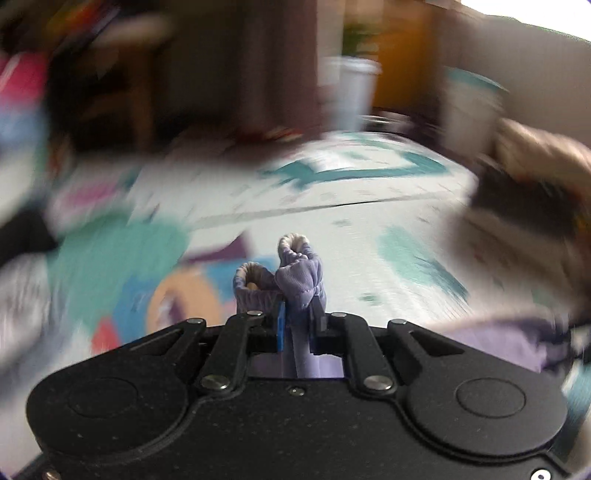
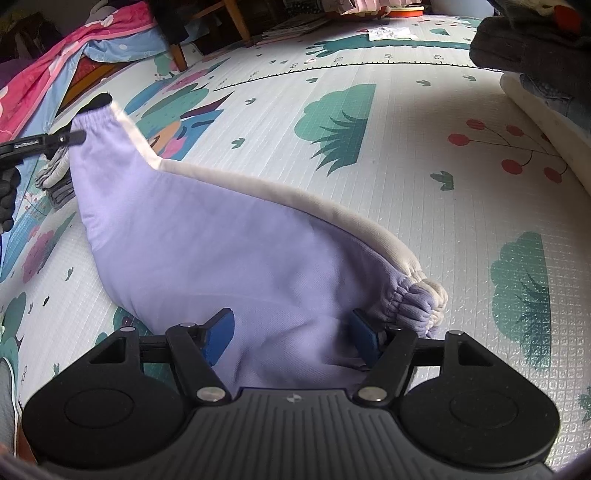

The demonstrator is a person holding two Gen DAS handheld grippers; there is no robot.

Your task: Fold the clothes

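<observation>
A lilac garment with a cream lining point(image 2: 207, 236) stretches across the play mat point(image 2: 424, 155) in the right wrist view. My left gripper point(image 1: 297, 317) is shut on its gathered cuff point(image 1: 295, 273); the left wrist view is motion-blurred. That gripper also shows at the far left of the right wrist view point(image 2: 74, 137), holding the cuff end above the mat. My right gripper point(image 2: 291, 334) is open, its blue pads either side of the cloth, next to the other elastic cuff point(image 2: 413, 299).
Dark folded clothes point(image 2: 532, 40) lie on a white cushion edge point(image 2: 546, 122) at the right. A small folded grey stack point(image 2: 55, 177) sits at the left. Pink and blue bedding point(image 2: 55, 74) and wooden chair legs point(image 2: 236, 22) stand at the back left.
</observation>
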